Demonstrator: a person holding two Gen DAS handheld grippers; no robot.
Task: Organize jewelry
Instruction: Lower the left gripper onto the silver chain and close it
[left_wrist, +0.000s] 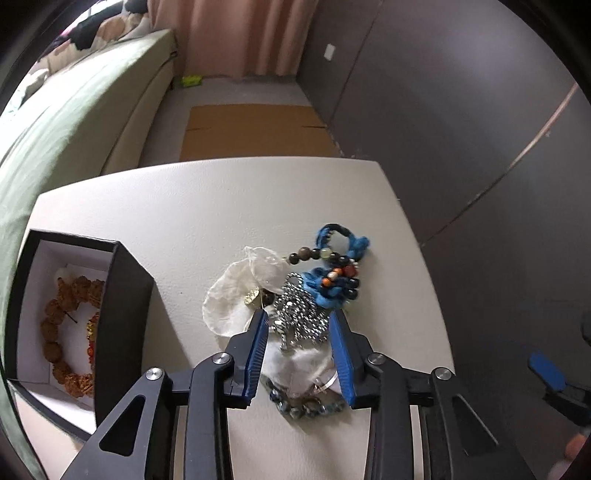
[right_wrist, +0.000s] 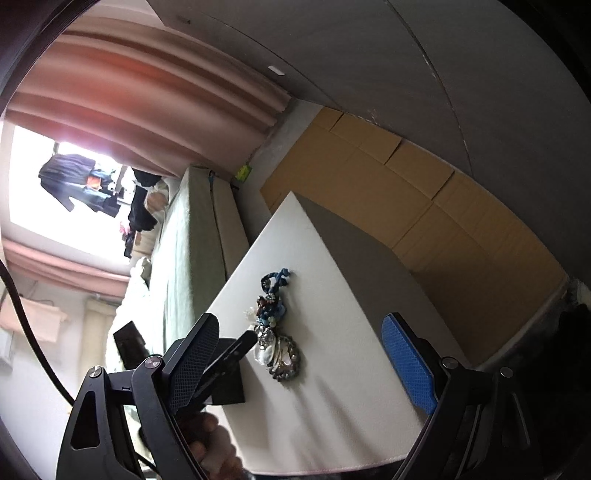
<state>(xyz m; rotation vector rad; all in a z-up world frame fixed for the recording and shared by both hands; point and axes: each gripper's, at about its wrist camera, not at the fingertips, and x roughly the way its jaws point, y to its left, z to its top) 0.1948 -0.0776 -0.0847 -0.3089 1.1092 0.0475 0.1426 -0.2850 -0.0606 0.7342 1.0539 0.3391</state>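
A tangled jewelry pile lies on the white table (left_wrist: 207, 206): a silver ball chain (left_wrist: 295, 301), a blue fabric bracelet with coloured beads (left_wrist: 334, 284), white shell-like pieces (left_wrist: 227, 295) and a dark bead bracelet (left_wrist: 306, 408). My left gripper (left_wrist: 299, 315) points down over the pile, its blue pads on either side of the silver chain, with a little space still showing. At the left stands an open black box (left_wrist: 127, 295) holding a brown bead bracelet (left_wrist: 72, 295). My right gripper (right_wrist: 301, 323) hangs wide open and empty beside the pile (right_wrist: 277, 350).
A green bed (left_wrist: 74, 110) runs along the table's far left side. Flat cardboard (left_wrist: 251, 129) lies on the floor beyond the table, and a grey wall (left_wrist: 443, 110) stands at the right. A hand (right_wrist: 210, 435) holds the left gripper's handle.
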